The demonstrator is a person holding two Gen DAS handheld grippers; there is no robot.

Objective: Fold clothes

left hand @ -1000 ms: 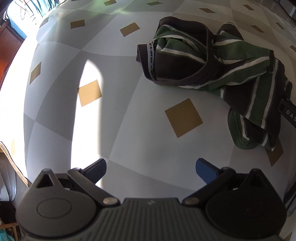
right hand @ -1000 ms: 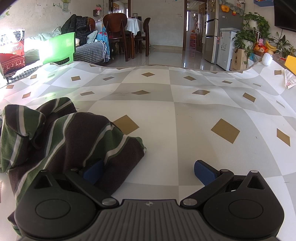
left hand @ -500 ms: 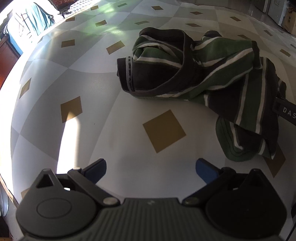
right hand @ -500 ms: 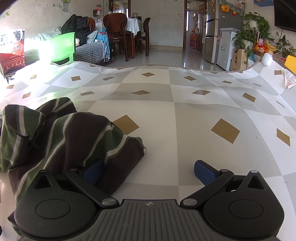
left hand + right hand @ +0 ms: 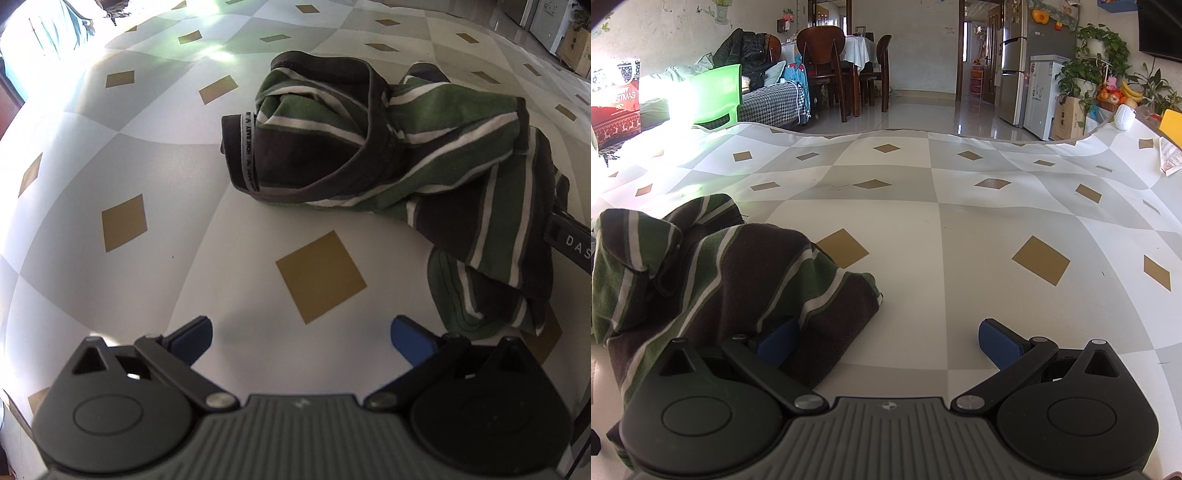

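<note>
Nothing folded yet, as far as I could see. The striped garment (image 5: 388,155), green/brown w/ white lines, lay in a crumpled heap on the checked tablecloth (image 5: 147,155), twisted on itself, neckband w/ printed label tape turned outward on the side nearest the left tool. One hem or cuff end trailed down toward the near edge, by a tan diamond in the cloth.

The left gripper (image 5: 301,330) hung over bare cloth, jaws spread wide, nothing between them. It sat short of the heap, garment ahead and off to its right, not touching.

The right gripper (image 5: 886,341) was low at the other side of the pile, jaws also wide apart. Its left pad (image 5: 777,341) was pressed up against or tucked under a fold of the fabric; couldn't tell which. The other pad stood clear over the cloth. No grip closed on anything, so I'd call it empty.

My read: still at the very start. The garment needed picking up by two edges, shaking or spreading flat, sleeves sorted, then the actual folds. All of that was left. Rest of the tabletop looked free for laying it out; a paper slip (image 5: 1169,157) lay far off at the right edge.
</note>
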